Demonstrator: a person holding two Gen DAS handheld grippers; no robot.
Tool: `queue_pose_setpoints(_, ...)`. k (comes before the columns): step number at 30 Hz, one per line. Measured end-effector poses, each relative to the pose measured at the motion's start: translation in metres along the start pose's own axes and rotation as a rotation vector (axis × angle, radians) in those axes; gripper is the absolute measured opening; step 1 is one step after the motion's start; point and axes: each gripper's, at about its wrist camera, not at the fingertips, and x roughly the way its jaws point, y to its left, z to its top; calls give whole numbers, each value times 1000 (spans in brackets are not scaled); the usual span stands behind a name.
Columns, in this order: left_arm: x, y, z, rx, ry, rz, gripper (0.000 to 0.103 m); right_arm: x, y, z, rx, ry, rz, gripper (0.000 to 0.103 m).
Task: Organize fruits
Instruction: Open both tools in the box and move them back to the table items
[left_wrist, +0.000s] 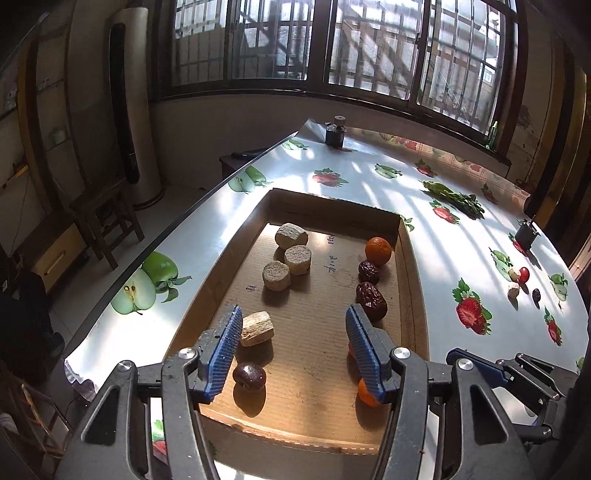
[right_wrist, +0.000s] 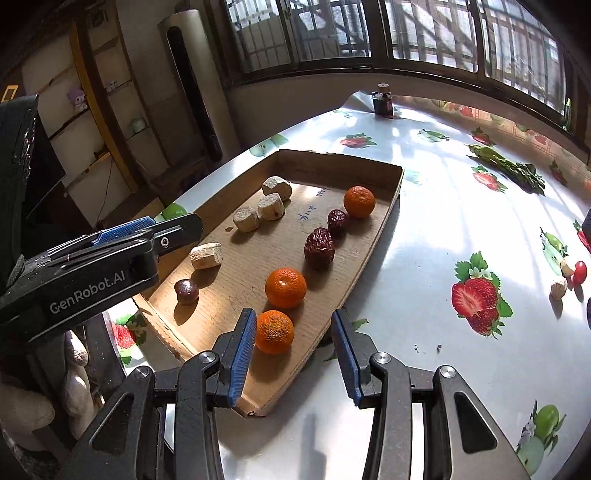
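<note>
Fruit sorted in a cardboard tray (right_wrist: 380, 225) on the table (right_wrist: 424, 295).
Both grippers gape empty: left gripper (left_wrist: 293, 347) over the tray, right gripper (right_wrist: 293, 354) around, not touching, the nearest orange (right_wrist: 274, 331); oranges and dates lie along the tray's right side.

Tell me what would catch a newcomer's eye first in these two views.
Three bright oranges stand out in the cardboard tray, lined along its right side with two dark dates. Pale cork-like chunks sit along the tray's left side. Both tongs, left and right, hang open over the tray's near end, on a tablecloth printed with strawberries and apples.
</note>
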Motion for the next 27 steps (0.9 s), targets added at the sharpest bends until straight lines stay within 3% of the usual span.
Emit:
queue_pose_setpoints(9,-8,-16,-1,34,-10,-5,61,-12,-14,-5,29,-22,-8,46)
queue_pose_setpoints(14,-10,-23,-2,49,-9,-20,61,-18,-23,-8,50,-32,-11,53)
queue_pose_setpoints(19,-12,-28,-1,46,-1,-51,65,-22,-33,-13,65,-29,-30,53)
queue_pose_setpoints(27,-32,-60,23,95,-40,-151,68,-57,-87,-12,118,-74,-151,53)
